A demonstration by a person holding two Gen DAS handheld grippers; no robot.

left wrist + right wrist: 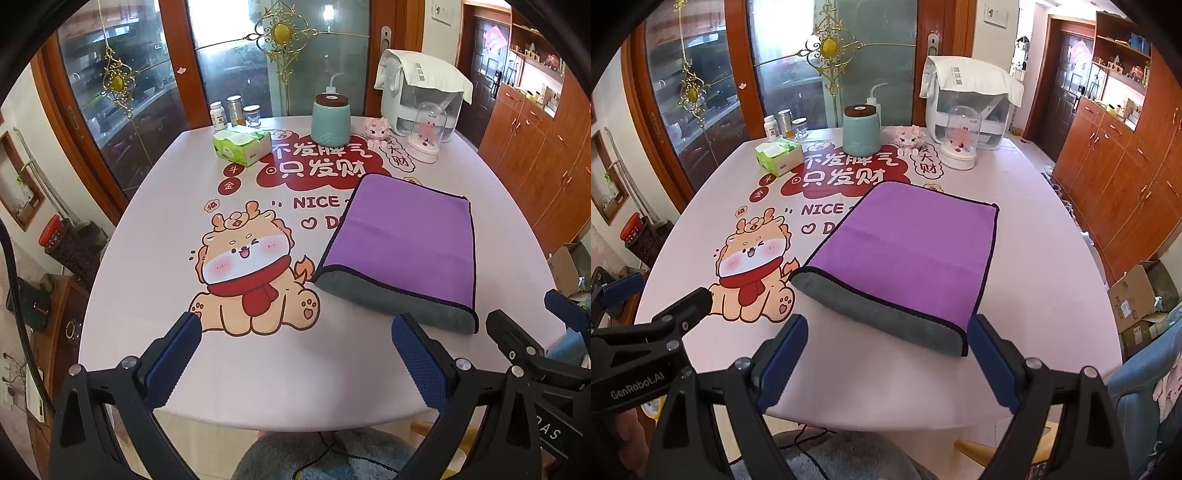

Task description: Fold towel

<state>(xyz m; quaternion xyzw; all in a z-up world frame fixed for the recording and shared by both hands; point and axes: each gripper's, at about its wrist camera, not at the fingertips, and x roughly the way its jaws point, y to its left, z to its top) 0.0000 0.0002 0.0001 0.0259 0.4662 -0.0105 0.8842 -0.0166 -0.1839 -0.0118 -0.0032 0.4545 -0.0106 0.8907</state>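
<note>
A purple towel (402, 236) with a grey underside lies folded flat on the pink table, its grey folded edge (391, 299) toward me. It also shows in the right wrist view (908, 251). My left gripper (295, 332) is open and empty, above the near table edge, left of the towel's near corner. My right gripper (886, 332) is open and empty, just in front of the towel's grey fold (886, 314), apart from it. The right gripper also shows at the right edge of the left wrist view (532, 325), the left gripper at the left of the right wrist view (665, 310).
On the far half of the pink table (155, 266) stand a tissue pack (242, 146), several jars (234, 112), a teal canister (330, 120), a glass dome (428, 134) and a white appliance (417, 92). Wooden cabinets (1115, 177) stand at the right, a cardboard box (1137, 295) on the floor.
</note>
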